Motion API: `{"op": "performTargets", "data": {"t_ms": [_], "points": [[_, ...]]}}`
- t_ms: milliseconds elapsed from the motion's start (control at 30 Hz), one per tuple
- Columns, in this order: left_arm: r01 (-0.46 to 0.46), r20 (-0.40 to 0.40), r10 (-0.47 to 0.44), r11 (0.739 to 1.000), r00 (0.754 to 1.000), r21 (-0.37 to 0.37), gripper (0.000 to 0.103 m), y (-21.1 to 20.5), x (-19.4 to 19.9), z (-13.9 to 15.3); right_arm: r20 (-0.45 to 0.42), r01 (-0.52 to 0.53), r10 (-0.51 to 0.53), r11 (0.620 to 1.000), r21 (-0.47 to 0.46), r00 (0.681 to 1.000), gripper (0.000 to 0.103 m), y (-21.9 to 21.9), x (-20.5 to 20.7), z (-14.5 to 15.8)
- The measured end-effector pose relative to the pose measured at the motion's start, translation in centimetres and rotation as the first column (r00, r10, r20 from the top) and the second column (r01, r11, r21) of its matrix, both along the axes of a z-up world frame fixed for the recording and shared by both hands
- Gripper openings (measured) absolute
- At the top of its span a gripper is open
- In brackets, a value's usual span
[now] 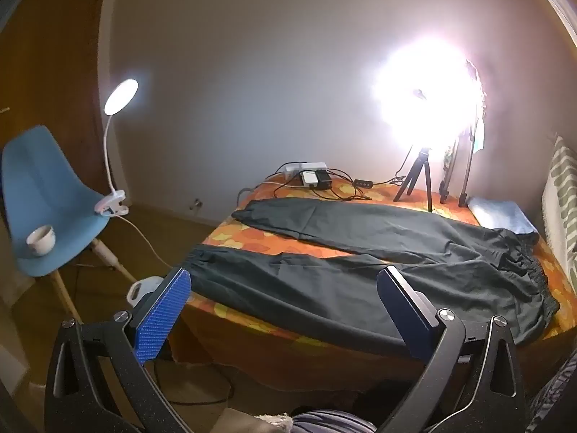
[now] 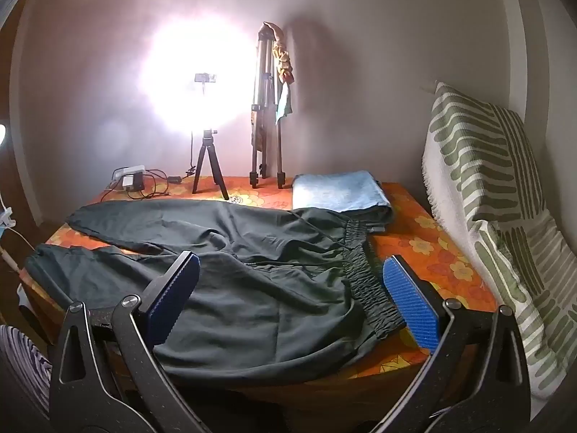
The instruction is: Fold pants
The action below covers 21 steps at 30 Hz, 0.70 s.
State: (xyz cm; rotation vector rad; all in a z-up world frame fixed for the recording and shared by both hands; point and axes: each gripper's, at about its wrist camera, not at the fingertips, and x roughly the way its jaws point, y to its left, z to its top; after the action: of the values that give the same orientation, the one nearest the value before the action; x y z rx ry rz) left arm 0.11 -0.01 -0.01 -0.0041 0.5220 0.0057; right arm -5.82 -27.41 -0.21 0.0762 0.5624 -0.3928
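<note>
Dark green pants (image 1: 378, 270) lay flat on orange floral tabletop (image 2: 443, 249), long axis left-right: elastic waistband (image 2: 364, 281) right, leg cuffs left. Left gripper (image 1: 285, 288) and right gripper (image 2: 292, 274) hovered with fingers spread wide, empty.

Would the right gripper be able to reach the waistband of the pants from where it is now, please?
Probably yes: the right gripper is open, and the waistband lies flat just ahead between its fingers, with nothing over it.
</note>
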Motion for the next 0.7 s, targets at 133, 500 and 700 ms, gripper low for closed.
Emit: {"op": "performTargets", "data": {"t_ms": [133,500,700], "points": [[0.014,-0.016,-0.015,0.999,1.0,-0.039,0.103,0.0,0.3,0.0,0.01,-0.002,0.001,1.0,0.007,1.0,0.103,0.3,0.4,0.2],[-0.005,0.028,0.006,1.0,1.0,-0.022,0.103,0.0,0.2,0.0,0.003,0.006,-0.006,1.0,0.009,1.0,0.103,-1.0,-0.2,-0.6],[0.0,0.031,0.0,1.0,1.0,-0.019,0.103,-0.3,0.1,0.0,0.001,0.006,-0.006,1.0,0.015,1.0,0.103,-1.1,-0.2,-0.5]]}}
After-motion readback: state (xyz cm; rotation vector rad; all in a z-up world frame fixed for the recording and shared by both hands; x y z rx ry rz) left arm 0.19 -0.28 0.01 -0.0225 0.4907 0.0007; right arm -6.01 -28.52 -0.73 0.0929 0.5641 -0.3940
